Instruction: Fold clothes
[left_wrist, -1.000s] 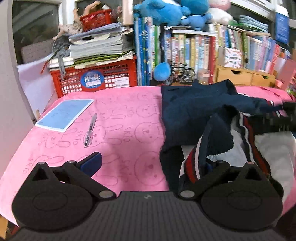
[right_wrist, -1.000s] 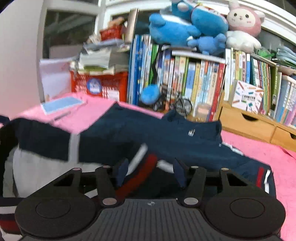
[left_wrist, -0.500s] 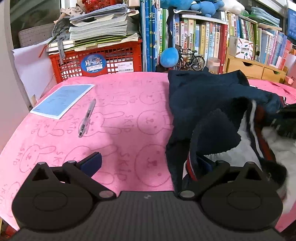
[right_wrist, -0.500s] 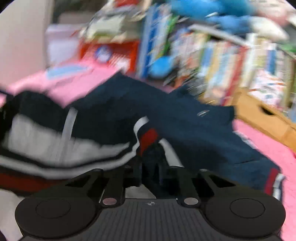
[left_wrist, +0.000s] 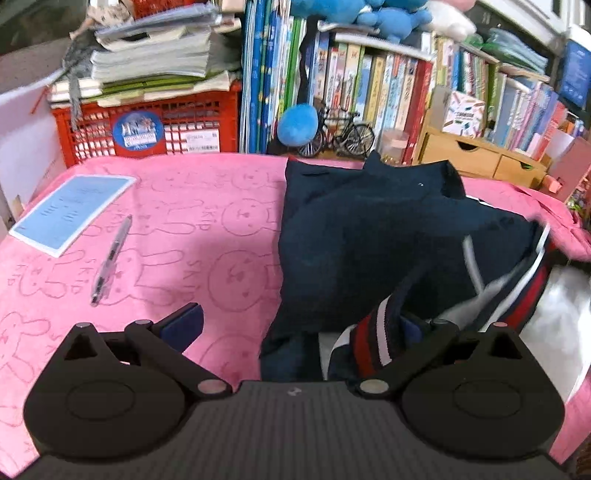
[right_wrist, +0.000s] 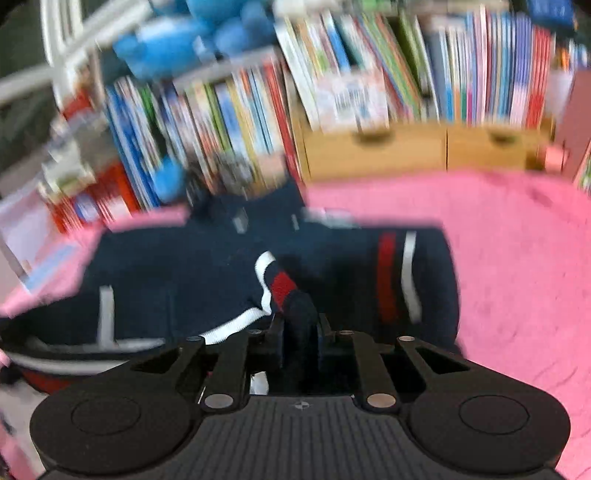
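Evidently mid-fold: the navy jacket (left_wrist: 369, 236) lies bunched on the pink bench (left_wrist: 221, 221); right claw (right_wrist: 300, 328) pinches its striped hem to carry it over, left claw (left_wrist: 299, 325) spread, cloth draping one finger

Navy jacket (left_wrist: 369, 236) with red-white stripes lies crumpled, partly folded.

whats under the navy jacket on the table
The navy jacket lies on a pink bunny-print towel that shows all around it. At its near edge, white lining peeks out from the lifted striped hem. Anything else beneath is covered by the fabric.
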